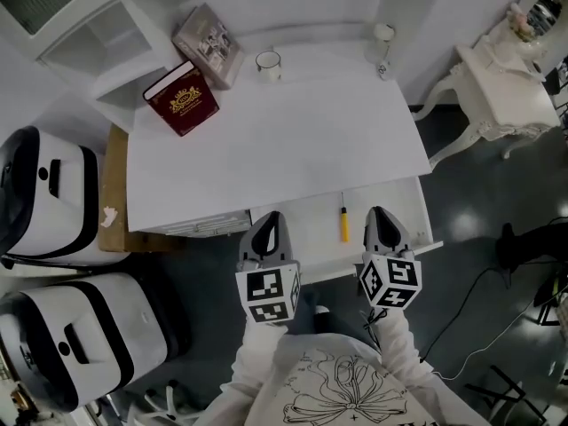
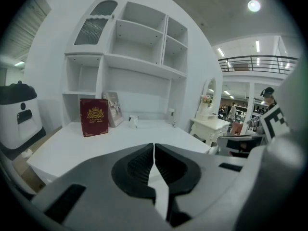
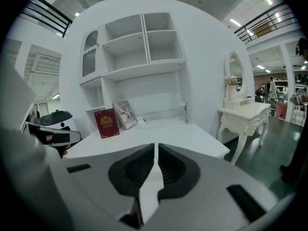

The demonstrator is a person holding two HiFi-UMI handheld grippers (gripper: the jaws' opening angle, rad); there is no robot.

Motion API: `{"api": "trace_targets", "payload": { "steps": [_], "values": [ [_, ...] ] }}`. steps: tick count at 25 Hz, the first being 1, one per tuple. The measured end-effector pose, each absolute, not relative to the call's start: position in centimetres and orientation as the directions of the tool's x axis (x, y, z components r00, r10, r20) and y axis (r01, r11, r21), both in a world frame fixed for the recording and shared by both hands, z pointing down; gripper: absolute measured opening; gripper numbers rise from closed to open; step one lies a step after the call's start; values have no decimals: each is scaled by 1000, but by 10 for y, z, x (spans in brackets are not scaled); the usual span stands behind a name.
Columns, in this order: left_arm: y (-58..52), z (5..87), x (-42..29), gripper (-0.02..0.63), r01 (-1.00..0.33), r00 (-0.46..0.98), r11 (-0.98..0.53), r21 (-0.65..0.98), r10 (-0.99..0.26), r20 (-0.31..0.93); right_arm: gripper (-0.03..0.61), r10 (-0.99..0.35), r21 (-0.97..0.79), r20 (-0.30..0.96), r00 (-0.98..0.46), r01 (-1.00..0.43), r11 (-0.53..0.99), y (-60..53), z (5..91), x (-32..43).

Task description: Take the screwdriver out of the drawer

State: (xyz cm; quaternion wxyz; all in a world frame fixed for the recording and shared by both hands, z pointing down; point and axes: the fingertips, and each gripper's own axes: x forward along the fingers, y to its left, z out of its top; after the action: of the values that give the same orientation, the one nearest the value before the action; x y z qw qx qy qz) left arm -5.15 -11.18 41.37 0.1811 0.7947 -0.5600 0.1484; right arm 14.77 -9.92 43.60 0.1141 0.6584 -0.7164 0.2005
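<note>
In the head view a screwdriver [image 1: 343, 223] with a yellow handle lies in the open white drawer [image 1: 311, 238] at the desk's front edge, its shaft pointing away from me. My left gripper [image 1: 270, 220] is over the drawer's left part, its jaws shut and empty. My right gripper [image 1: 378, 213] is just right of the screwdriver, also shut and holding nothing. The screwdriver lies between the two grippers, apart from both. In the left gripper view, the left gripper [image 2: 154, 149] shows closed pads over the desk top. In the right gripper view, the right gripper [image 3: 156, 148] shows the same.
On the white desk [image 1: 284, 140] stand a red book [image 1: 182, 100], a photo frame [image 1: 209, 44], a small cup [image 1: 268, 65] and a glass [image 1: 382, 43]. A white dressing table [image 1: 501, 87] stands at the right. White-and-black appliances [image 1: 44, 202] sit on the left.
</note>
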Motion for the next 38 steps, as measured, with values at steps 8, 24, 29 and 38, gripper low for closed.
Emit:
{"api": "trace_targets", "payload": {
  "steps": [8,24,29,38],
  "values": [
    [-135,441,-52,11,-935,351,-331,129,-800,487,92,-858,-145,501,-114,-988,47,-116,469,145],
    [-140,493,-53,11,-938,337,-312,148,-731,594,176,-748,-172,639,-178,-981,86,-125,534,131],
    [-141,510,-52,11,-947,313,-282,151,-714,627,178,-702,-182,682,-203,-978,107,-128,557,130],
    [-142,543,-44,11,-952,300,-255,168,-676,673,178,-613,-192,759,-221,-975,114,-129,603,135]
  ]
}}
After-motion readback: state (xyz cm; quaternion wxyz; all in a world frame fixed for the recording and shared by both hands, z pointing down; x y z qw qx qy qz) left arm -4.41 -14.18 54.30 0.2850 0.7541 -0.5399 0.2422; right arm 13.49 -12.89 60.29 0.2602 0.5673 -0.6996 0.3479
